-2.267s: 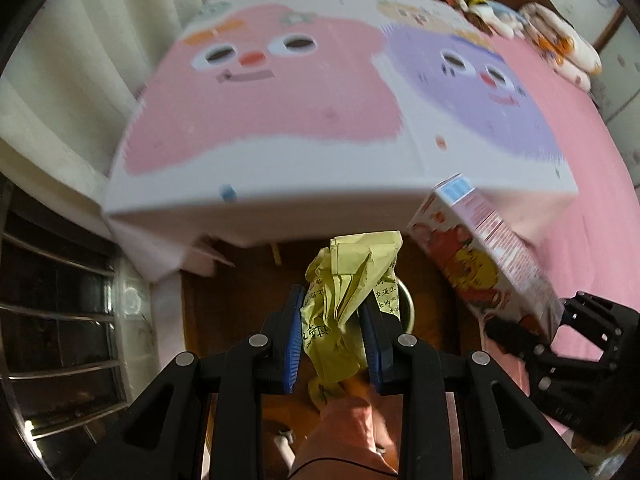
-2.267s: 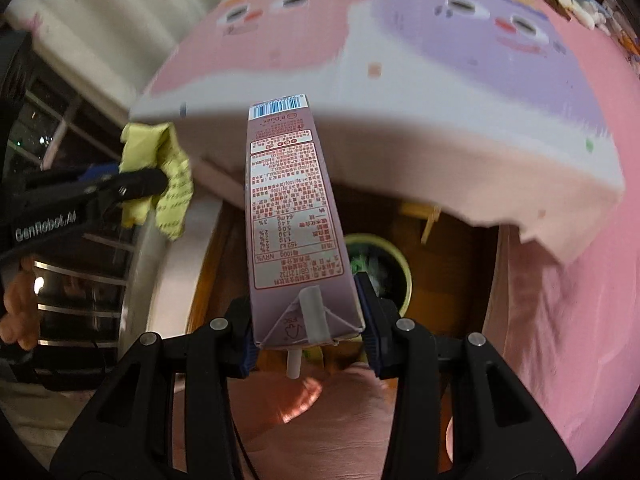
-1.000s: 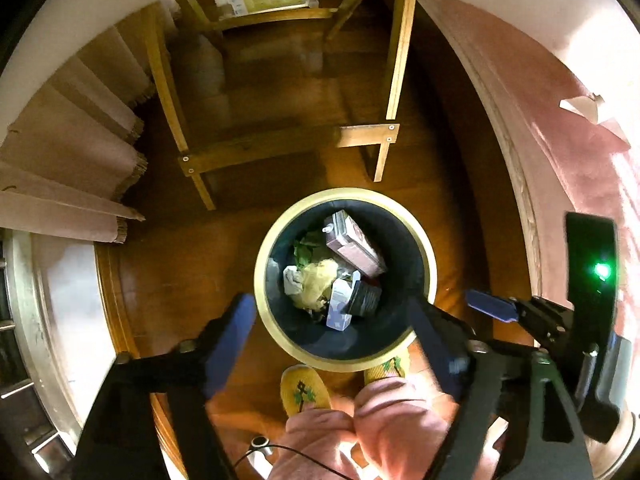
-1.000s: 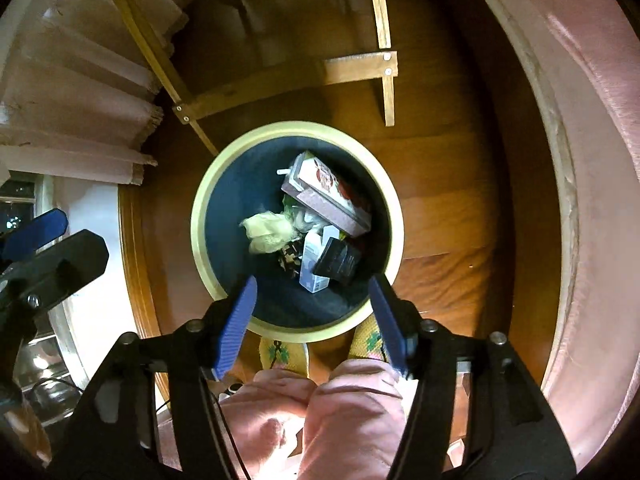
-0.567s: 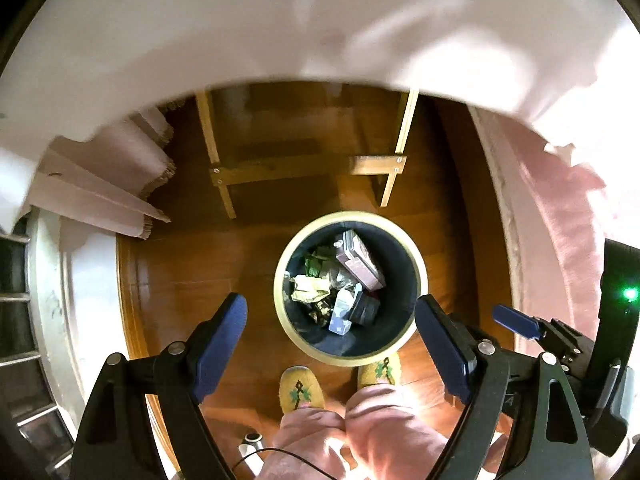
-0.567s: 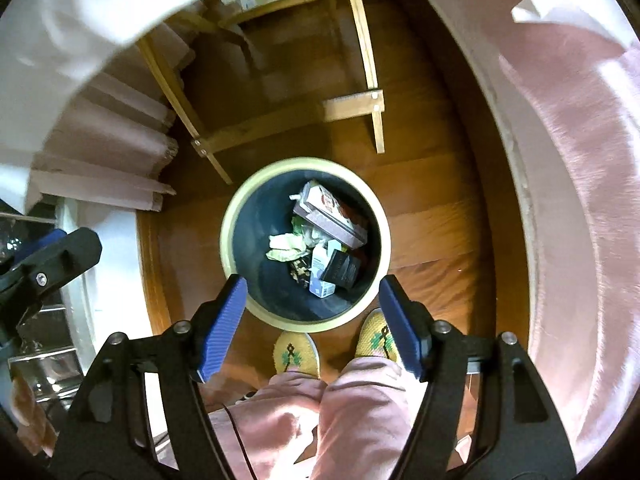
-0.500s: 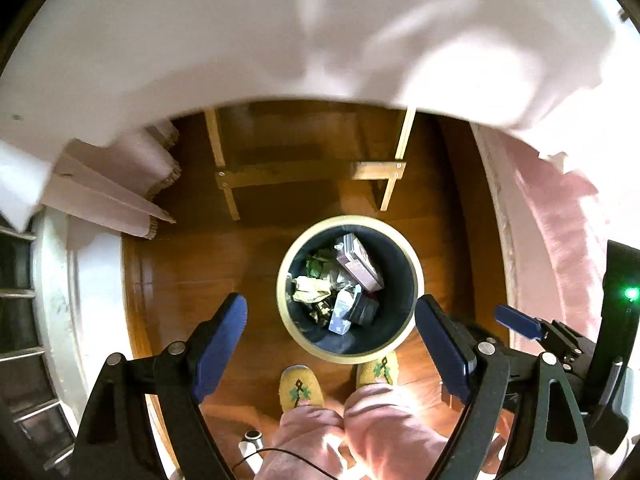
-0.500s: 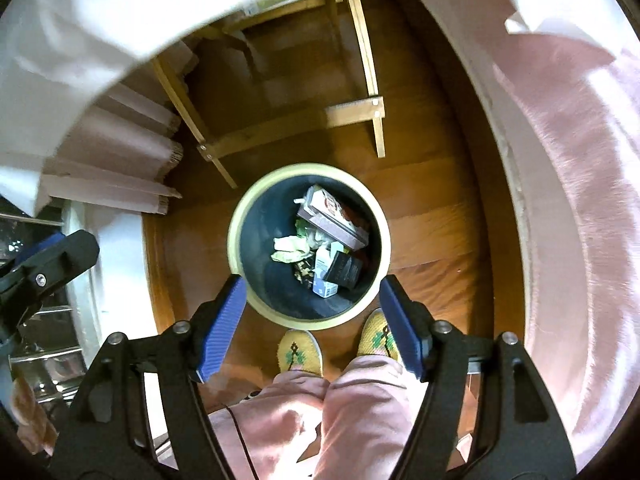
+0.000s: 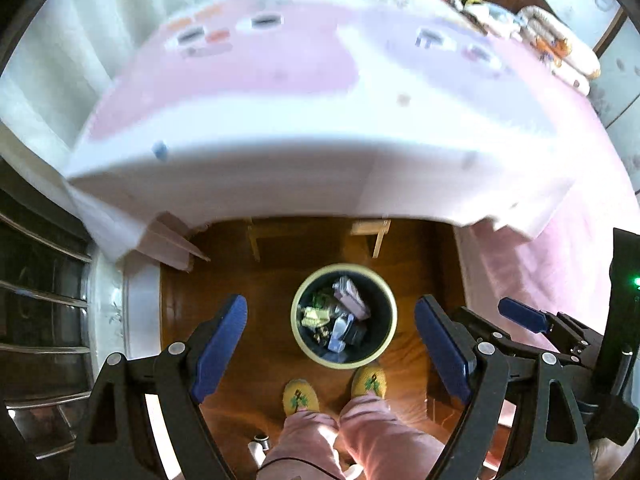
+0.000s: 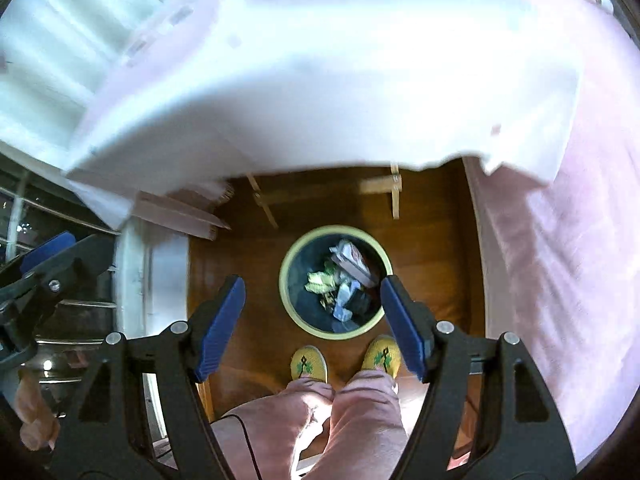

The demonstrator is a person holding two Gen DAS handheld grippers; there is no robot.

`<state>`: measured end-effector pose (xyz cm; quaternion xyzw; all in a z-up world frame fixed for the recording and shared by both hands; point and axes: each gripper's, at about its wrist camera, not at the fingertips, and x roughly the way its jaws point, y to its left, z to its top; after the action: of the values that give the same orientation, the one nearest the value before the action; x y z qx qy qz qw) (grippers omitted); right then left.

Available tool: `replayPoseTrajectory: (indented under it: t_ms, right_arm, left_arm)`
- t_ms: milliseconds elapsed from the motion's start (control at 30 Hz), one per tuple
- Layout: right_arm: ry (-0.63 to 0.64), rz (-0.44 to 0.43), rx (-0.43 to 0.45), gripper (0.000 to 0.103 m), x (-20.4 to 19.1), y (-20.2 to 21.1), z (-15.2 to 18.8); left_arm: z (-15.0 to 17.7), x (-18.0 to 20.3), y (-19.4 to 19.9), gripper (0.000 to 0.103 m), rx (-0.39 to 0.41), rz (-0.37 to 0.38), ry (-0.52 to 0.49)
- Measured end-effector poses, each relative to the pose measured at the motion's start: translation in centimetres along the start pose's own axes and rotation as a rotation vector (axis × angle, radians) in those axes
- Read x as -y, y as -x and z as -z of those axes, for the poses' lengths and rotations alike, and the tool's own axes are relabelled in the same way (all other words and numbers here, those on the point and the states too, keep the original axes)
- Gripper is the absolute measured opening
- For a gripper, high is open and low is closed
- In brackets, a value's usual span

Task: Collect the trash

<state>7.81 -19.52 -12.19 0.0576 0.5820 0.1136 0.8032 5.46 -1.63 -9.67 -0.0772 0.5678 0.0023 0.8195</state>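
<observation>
Dark round bin (image 9: 301, 336), crumpled trash (image 9: 336, 320), wooden floor (image 9: 260, 280)

Right gripper spread wide above a filled bin

The right gripper (image 10: 312, 322) stood with its blue-padded jaws apart and empty at lower centre of the frame, framing a round trash bin (image 10: 289, 304) on the wooden floor (image 10: 432, 256). A pink carton (image 10: 352, 260) and crumpled yellow paper (image 10: 318, 280) lay inside. Yellow slippers (image 10: 309, 363) touched its near rim. A blurred white tablecloth (image 10: 320, 80) filled the upper frame; the left gripper (image 10: 44, 256) showed at the left edge.

Open floor surrounds the bin (image 9: 308, 350); the table edge (image 9: 280, 184) overhangs beyond.
</observation>
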Motion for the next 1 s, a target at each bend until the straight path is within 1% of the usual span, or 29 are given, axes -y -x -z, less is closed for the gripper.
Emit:
replayPoseTrajectory:
  t_ms: [167,300,433,533,667,833,1000]
  right_arm:
    - [0.041,-0.020,0.060,0.068,-1.9,6.1,-1.9]
    - [0.057,-0.021,0.100,0.068,-2.8,9.8,-3.0]
    - [0.075,-0.009,0.155,0.068,-3.7,13.0,-4.4]
    - [0.075,-0.012,0.195,0.068,-4.2,14.8,-5.4]
    - [0.092,0.006,0.269,0.068,-5.5,17.5,-6.3]
    - [0.103,0.035,0.329,0.068,-6.7,18.8,-6.9]
    - [0.113,0.041,0.340,0.068,-7.5,18.9,-7.0]
  left_arm:
    - [-2.1,0.9,6.5,0.087,0.083,-0.009,-0.004]
    - [-3.7,1.1,10.9,0.087,0.151,-0.030,-0.010]
    - [-5.1,0.9,14.2,0.087,0.204,-0.054,-0.018]
    - [-5.9,0.5,16.0,0.087,0.228,-0.066,-0.018]
    - [-6.5,0.1,17.6,0.087,0.269,-0.089,-0.024]
    - [-6.3,0.1,18.5,0.087,0.311,-0.125,-0.030]
    - [-6.1,0.1,17.5,0.087,0.290,-0.134,-0.039]
